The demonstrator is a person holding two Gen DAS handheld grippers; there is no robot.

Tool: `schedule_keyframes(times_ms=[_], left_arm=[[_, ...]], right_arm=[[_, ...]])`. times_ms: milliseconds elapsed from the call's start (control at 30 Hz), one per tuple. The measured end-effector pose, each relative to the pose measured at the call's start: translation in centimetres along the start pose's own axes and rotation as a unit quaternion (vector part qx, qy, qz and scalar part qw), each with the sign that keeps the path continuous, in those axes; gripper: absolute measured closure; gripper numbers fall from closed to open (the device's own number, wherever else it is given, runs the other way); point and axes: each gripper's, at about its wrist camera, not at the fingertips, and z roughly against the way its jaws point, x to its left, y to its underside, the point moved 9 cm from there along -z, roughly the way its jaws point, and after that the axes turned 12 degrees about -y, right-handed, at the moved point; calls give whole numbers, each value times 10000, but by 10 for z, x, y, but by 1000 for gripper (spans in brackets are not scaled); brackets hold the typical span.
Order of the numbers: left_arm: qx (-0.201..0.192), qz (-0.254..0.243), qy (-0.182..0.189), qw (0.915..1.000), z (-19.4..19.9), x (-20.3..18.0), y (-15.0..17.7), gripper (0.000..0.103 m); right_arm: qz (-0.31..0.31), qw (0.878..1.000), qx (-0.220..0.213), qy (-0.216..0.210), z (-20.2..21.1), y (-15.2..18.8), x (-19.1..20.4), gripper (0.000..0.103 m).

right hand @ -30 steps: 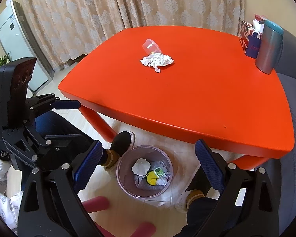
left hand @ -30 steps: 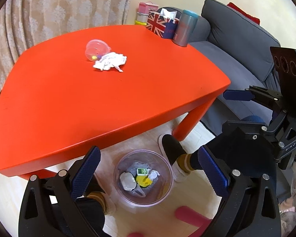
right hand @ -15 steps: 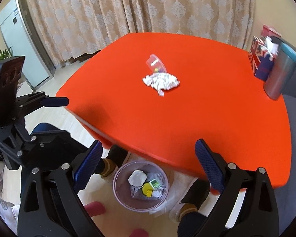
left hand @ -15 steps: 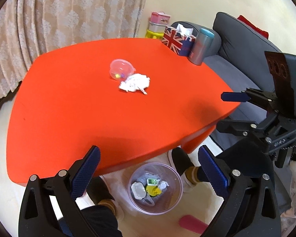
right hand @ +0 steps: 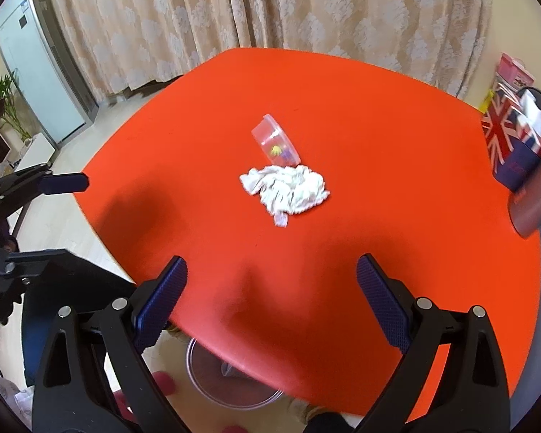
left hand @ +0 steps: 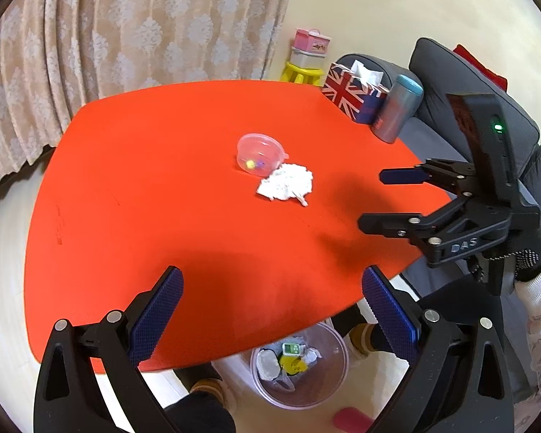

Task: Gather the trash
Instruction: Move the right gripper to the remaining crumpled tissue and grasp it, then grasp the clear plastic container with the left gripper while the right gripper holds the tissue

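Note:
A crumpled white tissue (left hand: 286,182) lies mid-table on the red table (left hand: 144,216), touching a clear plastic cup (left hand: 258,153) that lies on its side with small coloured bits inside. Both also show in the right wrist view, the tissue (right hand: 288,189) and the cup (right hand: 276,144). A clear trash bin (left hand: 299,368) with trash in it stands on the floor under the near table edge. My left gripper (left hand: 272,319) is open and empty above the near edge. My right gripper (right hand: 270,306) is open and empty, also seen in the left wrist view (left hand: 393,198).
A Union Jack tissue box (left hand: 353,95) and a grey tumbler (left hand: 396,112) stand at the table's far right corner. A grey sofa (left hand: 469,86) lies to the right. Curtains (right hand: 270,11) hang behind. The person's feet (left hand: 360,335) flank the bin.
Both grippers have risen and moved forward over the table towards the tissue and cup. The bin has slipped lower in view, partly under the table edge. Both stay open.

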Motion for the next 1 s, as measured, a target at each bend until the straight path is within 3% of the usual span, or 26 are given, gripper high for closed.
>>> schedule_keyframes(times_ms=[400, 567, 633, 667, 800, 1000], left_arm=[[152, 29, 16, 9999, -24, 11, -6, 8], [205, 53, 43, 9998, -32, 14, -5, 8], [227, 61, 51, 9997, -35, 15, -5, 8], [235, 62, 60, 9997, -36, 16, -5, 8], [246, 52, 78, 9997, -38, 15, -6, 8], [217, 11, 105, 9997, -40, 10, -12, 8]], right_arm=[[29, 9990, 452, -33, -59, -23, -23, 13], [55, 9987, 515, -2, -74, -26, -28, 31], [60, 9986, 528, 2, -77, -28, -28, 47], [60, 9985, 540, -3, -78, -28, -28, 49], [127, 9986, 508, 5, -76, -29, -28, 87], [178, 9988, 463, 0, -70, -30, -27, 96]])
